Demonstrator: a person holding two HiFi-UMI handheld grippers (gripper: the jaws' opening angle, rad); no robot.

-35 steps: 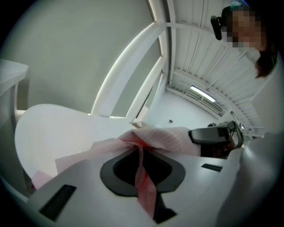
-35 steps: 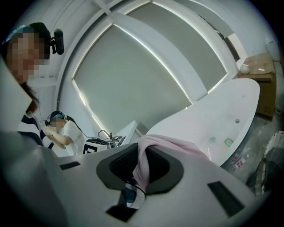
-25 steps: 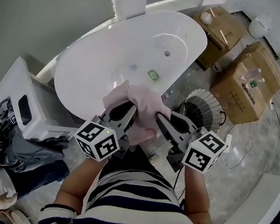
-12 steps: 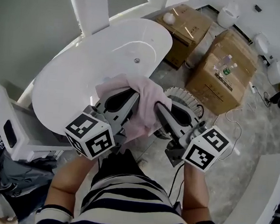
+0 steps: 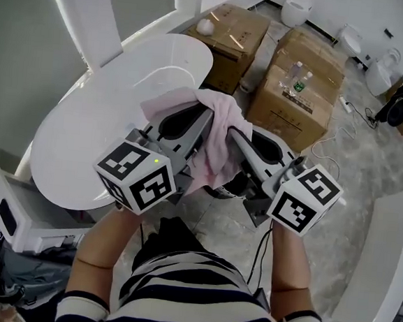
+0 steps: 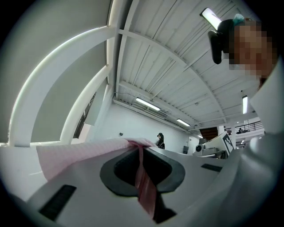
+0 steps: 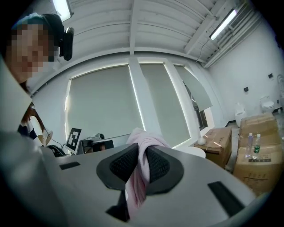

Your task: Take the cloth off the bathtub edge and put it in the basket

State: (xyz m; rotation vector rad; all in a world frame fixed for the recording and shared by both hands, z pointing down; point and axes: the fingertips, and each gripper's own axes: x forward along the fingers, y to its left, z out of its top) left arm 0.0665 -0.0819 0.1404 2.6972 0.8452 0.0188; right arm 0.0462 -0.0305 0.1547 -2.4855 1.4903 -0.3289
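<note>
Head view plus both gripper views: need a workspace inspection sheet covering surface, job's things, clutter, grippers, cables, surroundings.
Surface: grey floor; white bathtub at left.
Job's things: pink cloth held up between both claws; basket mostly hidden below it.
Clutter: two cardboard boxes, bottles on one.
Grippers: left claw and right claw each shut on the cloth.
Cables: white cable on the floor at right; black lead under the right claw.
Surroundings: toilets beyond the boxes.
</note>
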